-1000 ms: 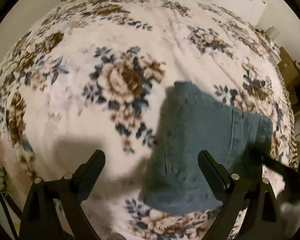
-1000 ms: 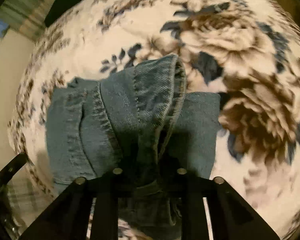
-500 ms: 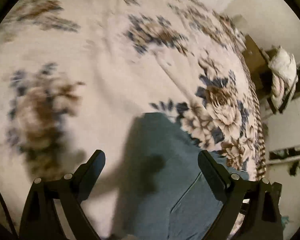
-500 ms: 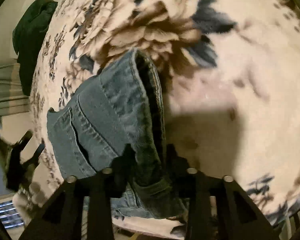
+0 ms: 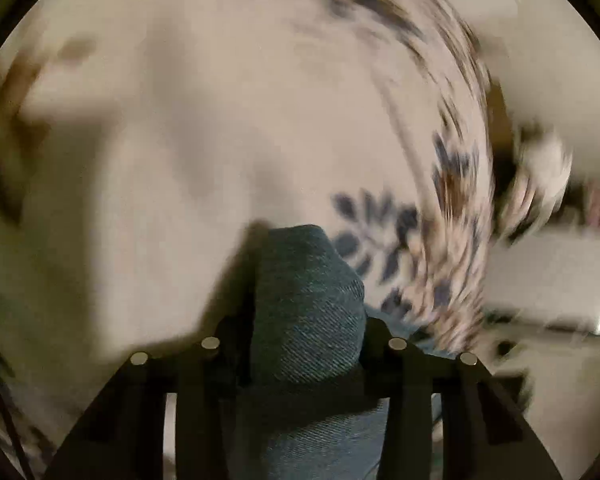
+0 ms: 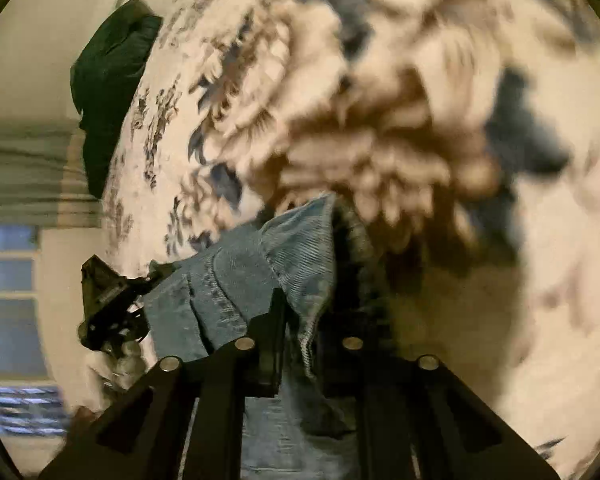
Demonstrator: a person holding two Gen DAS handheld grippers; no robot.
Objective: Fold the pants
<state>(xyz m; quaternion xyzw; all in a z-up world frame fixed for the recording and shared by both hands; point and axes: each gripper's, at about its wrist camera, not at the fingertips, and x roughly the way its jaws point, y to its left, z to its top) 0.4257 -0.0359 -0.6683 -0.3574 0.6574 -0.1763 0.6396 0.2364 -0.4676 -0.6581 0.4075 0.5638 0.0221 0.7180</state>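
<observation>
The blue denim pants (image 6: 220, 280) lie folded on a floral blanket. In the left wrist view a rounded bulge of the pants (image 5: 308, 300) fills the gap of my left gripper (image 5: 304, 332). Its jaws are closing and the pads press the cloth from both sides. In the right wrist view my right gripper (image 6: 308, 320) pinches an upright fold of the hem, its jaws closing tight on it. My left gripper (image 6: 154, 276) also shows there, at the pants' far left corner. The lower part of the pants is hidden behind both grippers.
The white blanket (image 5: 180, 140) with brown and blue flowers covers the bed. A dark green bundle (image 6: 108, 80) lies at its far end. A window (image 6: 8, 300) and a curtain (image 6: 20, 168) are at the left. The bed's edge and blurred furniture (image 5: 548, 272) lie to the right.
My left gripper came down onto the pants and its wide jaws narrowed around a denim bulge. My right gripper rolled and shifted while holding the fold, and its jaws drew closer.
</observation>
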